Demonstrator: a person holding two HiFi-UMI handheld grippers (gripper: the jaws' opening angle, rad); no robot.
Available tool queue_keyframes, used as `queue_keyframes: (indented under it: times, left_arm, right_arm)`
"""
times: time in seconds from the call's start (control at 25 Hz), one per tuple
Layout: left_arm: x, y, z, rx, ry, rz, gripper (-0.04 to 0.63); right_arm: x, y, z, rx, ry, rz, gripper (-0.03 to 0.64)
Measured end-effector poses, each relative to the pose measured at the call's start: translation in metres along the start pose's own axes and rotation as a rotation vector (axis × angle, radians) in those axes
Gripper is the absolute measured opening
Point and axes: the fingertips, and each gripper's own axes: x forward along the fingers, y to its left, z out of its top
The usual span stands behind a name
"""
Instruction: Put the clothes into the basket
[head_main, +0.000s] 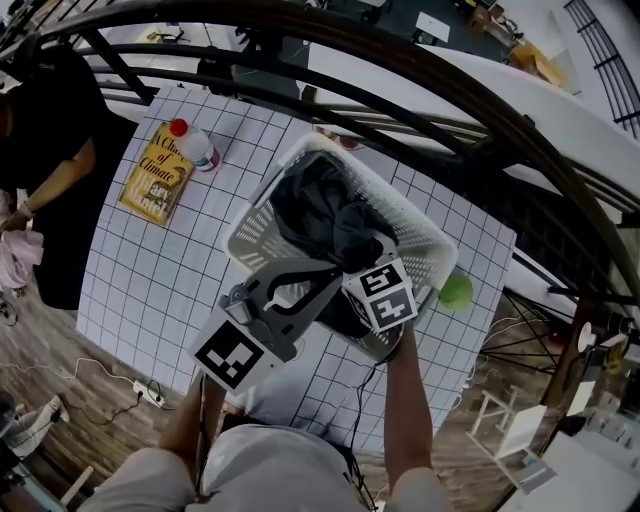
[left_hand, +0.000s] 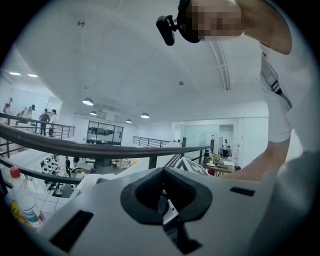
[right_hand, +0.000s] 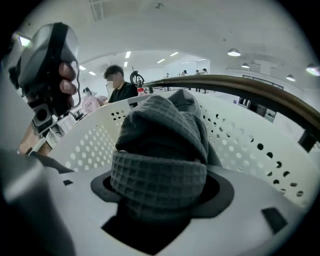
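- Grid-marked table (head_main: 130, 270) fills the middle of the head view, with a dark curved railing (head_main: 450, 90) running close along its far edge and wooden floor on the near and left sides.
- We see one white perforated laundry basket (head_main: 260, 215) on the table's near right part. Bare cloth lies open to its left and far side.
- One round green thing (head_main: 456, 290) sits just beside the basket's right corner, so that side is tight.
- One yellow book (head_main: 158, 172) and one red-capped bottle (head_main: 195, 145) lie side by side at the far left corner, well apart from the basket.
- One person in black (head_main: 50, 150) stands at the table's left edge.
- One power strip (head_main: 150, 393) lies on the floor near the table's near left corner.
- We count two grippers, both at the basket's near side.
- Our right gripper (right_hand: 160, 197) pinches one grey waffle-weave cloth (right_hand: 160, 150), which bulges up from between the jaws inside the basket walls.
- A heap of dark clothes (head_main: 320, 210) already lies in the basket. We cannot count the pieces.
- Our left gripper (left_hand: 165, 195) looks drawn together with nothing between its jaws, and it is aimed out over the railing.
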Motion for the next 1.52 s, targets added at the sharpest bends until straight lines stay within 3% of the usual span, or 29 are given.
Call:
queue_keyframes:
  times: [1.0, 1.52]
  left_arm:
    - [0.001, -0.001, -0.008, -0.027, 0.010, 0.000, 0.005]
    - [-0.004, -0.006, -0.004, -0.024, 0.000, -0.005, 0.003]
  right_arm:
    - [0.043, 0.004, -0.055, -0.225, 0.266, -0.038, 0.385]
    - [0.057, 0.010, -0.081, -0.304, 0.326, -0.014, 0.422]
